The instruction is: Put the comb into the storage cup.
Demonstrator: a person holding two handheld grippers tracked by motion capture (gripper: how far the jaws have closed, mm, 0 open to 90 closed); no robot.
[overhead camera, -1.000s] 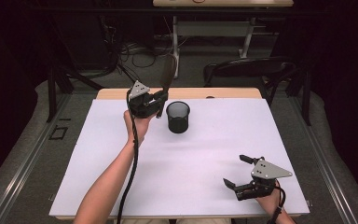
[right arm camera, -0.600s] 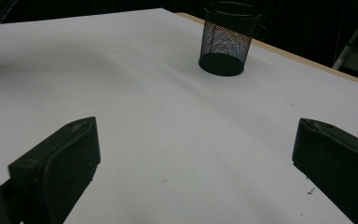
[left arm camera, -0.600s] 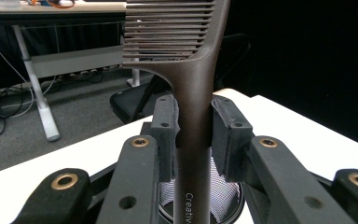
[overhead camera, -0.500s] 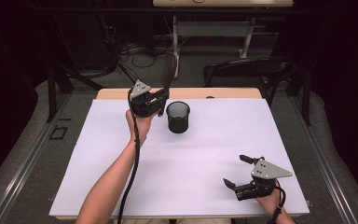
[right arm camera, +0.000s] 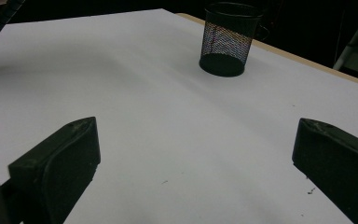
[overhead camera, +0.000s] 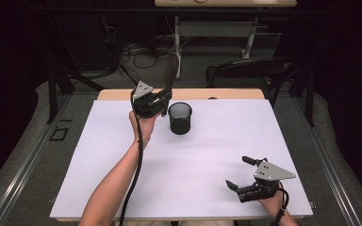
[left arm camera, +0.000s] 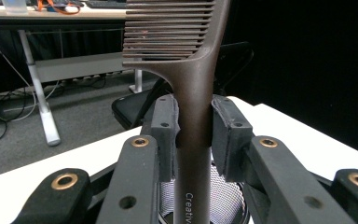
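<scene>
One comb point(left arm camera: 193, 93) clamped in the left gripper point(overhead camera: 158, 101) beside one mesh cup point(overhead camera: 180, 118) (right gripper point(overhead camera: 244, 174) spread, holding nothing).

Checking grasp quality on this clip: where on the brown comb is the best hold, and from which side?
On the plain handle just below the teeth, where the left gripper now clamps the comb. Come at its narrow sides; the smooth upright shaft seats squarely there, above the mesh cup.
</scene>
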